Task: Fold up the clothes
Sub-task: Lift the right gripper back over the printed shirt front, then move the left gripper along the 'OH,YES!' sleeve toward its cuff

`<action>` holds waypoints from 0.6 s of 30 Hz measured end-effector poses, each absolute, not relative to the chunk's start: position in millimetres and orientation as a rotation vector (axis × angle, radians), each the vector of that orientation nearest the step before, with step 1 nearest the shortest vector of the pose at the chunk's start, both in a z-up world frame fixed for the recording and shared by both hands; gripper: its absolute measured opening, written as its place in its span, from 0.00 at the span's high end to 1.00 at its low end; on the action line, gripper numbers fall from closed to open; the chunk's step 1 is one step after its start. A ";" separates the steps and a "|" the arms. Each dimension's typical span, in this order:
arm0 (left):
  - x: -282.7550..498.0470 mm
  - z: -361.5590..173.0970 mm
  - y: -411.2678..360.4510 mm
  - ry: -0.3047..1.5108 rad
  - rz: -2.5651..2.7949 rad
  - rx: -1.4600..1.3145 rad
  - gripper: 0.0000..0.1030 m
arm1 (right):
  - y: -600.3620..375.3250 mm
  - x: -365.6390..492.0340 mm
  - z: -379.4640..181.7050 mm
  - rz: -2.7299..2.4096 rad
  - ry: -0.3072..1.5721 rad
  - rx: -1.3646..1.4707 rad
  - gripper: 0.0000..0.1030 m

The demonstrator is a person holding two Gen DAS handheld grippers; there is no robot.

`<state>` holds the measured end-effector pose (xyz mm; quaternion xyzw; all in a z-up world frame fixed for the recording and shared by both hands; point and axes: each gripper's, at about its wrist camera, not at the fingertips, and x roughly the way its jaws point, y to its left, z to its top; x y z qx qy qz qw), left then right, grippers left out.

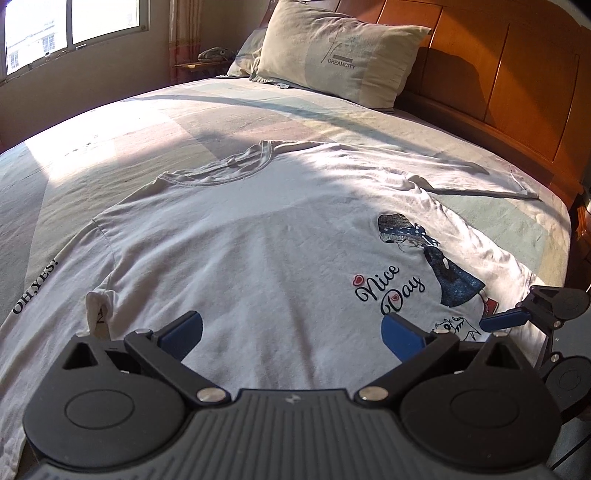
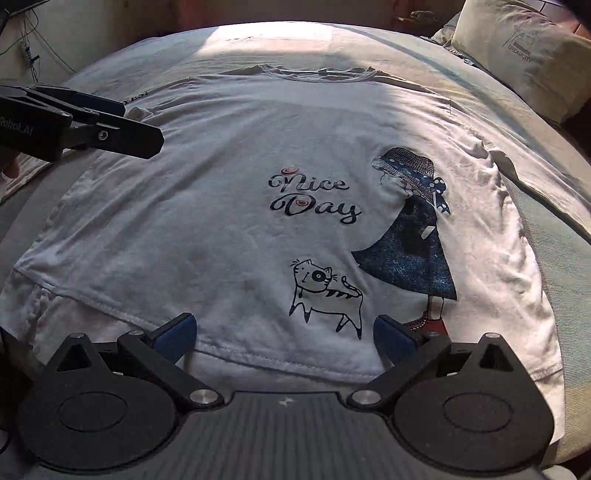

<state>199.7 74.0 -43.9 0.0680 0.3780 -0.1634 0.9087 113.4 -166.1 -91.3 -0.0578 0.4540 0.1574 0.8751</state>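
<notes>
A T-shirt [image 1: 258, 229] lies spread flat, print side up, on the bed [image 1: 110, 147], its collar toward the far side and its hem nearest the cameras. A pillow [image 1: 343, 55] rests at the head of the bed, leaning against the headboard [image 1: 498, 74], beyond and to the right of the collar. The window [image 1: 70, 26] stands behind the bed at far left. The left gripper [image 1: 291, 332] hovers over the shirt's lower left part, jaws spread; the right gripper [image 2: 282, 334] hangs over the hem (just before the printed cat), jaws likewise apart. The two grippers sit side by side, near each other.
</notes>
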 end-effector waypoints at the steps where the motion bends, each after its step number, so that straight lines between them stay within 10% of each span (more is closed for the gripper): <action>1: 201.2 -43.6 79.8 0.780 -0.311 0.135 0.01 | -165.5 112.3 -91.1 0.322 0.947 -0.121 0.00; 18: 243.0 -81.0 201.6 0.900 0.205 0.019 0.01 | -159.2 113.3 -91.5 0.262 0.955 -0.118 0.00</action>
